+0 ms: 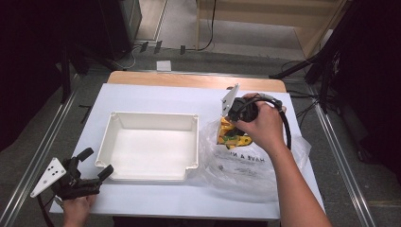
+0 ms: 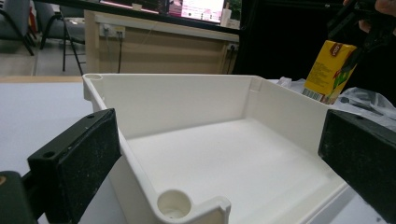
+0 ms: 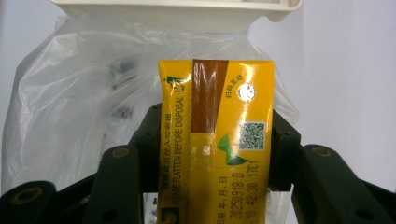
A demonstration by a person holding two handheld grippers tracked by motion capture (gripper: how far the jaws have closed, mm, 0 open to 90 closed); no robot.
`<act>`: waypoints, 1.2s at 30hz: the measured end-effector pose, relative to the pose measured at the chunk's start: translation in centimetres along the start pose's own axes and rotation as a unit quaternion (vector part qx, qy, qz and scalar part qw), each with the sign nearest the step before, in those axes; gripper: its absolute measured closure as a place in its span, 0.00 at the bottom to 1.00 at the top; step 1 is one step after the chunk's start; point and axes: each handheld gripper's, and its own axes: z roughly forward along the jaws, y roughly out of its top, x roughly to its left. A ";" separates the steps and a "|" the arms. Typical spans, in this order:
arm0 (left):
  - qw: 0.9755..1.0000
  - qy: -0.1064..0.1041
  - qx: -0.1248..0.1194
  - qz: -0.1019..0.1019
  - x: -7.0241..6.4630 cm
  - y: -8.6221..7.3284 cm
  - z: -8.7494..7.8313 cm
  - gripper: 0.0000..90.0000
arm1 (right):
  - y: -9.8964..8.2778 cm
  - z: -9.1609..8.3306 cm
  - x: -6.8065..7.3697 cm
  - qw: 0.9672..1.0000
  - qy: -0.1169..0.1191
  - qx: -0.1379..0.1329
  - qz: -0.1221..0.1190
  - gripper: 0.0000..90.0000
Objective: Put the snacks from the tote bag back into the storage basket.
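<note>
A small yellow drink carton point(image 3: 215, 140) with a brown stripe, a foil straw hole and a printed code was clamped between the right claw's point(image 1: 232, 134) pads, lifted over a crumpled clear plastic bag point(image 1: 239, 165) near the bench's right edge.

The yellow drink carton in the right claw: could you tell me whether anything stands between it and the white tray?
Nothing visible does. The right claw holds the yellow drink carton above the clear plastic bag, right beside the white tray, whose near wall is low and whose inside is bare.
</note>
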 end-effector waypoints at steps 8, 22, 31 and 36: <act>1.000 0.000 0.000 0.000 0.0 0.0 0.0 0.00 | 0.8 -0.3 0.1 1.000 0.000 0.000 -0.005 0.59; 1.000 -0.001 -0.001 0.001 0.0 0.0 0.0 0.00 | 2.0 -1.1 0.1 1.000 -0.001 -0.008 -0.010 0.59; 1.000 -0.001 0.000 0.002 0.0 0.0 0.0 0.00 | 2.8 -1.3 0.1 1.000 0.001 -0.013 -0.008 0.59; 1.000 0.000 -0.001 0.001 0.0 0.0 0.0 0.00 | 3.2 -1.6 0.1 1.000 0.001 -0.015 -0.008 0.59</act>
